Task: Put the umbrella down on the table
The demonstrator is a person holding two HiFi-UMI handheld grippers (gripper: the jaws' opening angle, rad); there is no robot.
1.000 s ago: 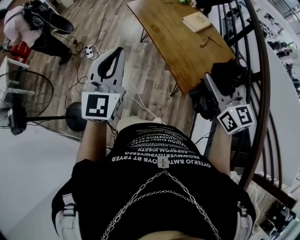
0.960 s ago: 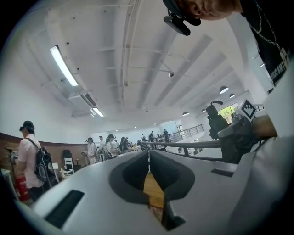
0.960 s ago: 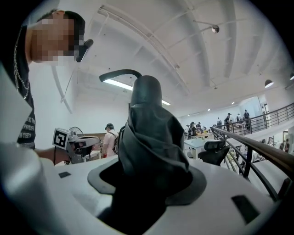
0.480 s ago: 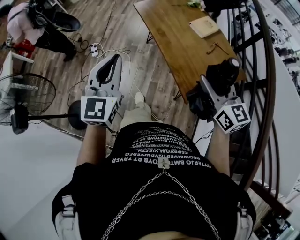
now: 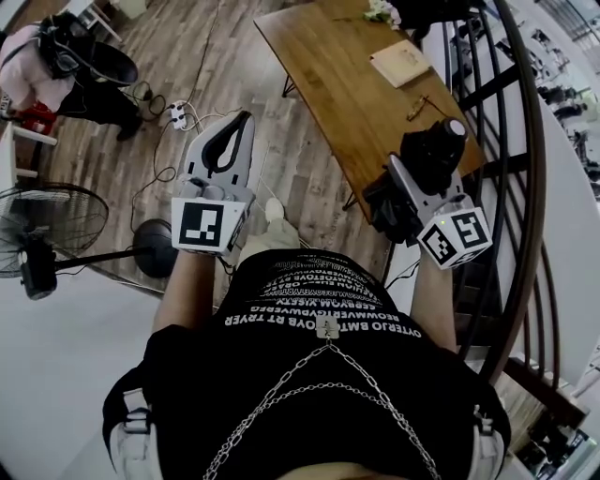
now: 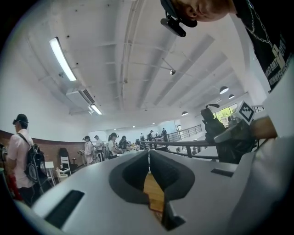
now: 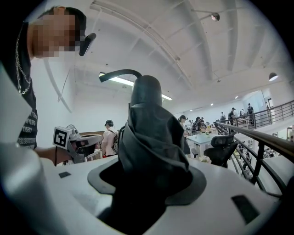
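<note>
My right gripper is shut on a folded black umbrella, which stands roughly upright between the jaws. In the right gripper view the umbrella fills the gap of the right gripper and a thin curved piece arches from its top. It hangs at the near edge of the long wooden table. My left gripper is level over the wooden floor left of the table, shut and holding nothing. In the left gripper view the left gripper has its tips touching, and the umbrella shows at the right.
A notebook, glasses and flowers lie on the table's far part. A dark curved railing runs close on the right. A standing fan, a power strip with cables and a person are at the left.
Both grippers have moved forward towards the table and sunk a little. The umbrella has travelled with the right gripper and now sits at the table's near edge.
</note>
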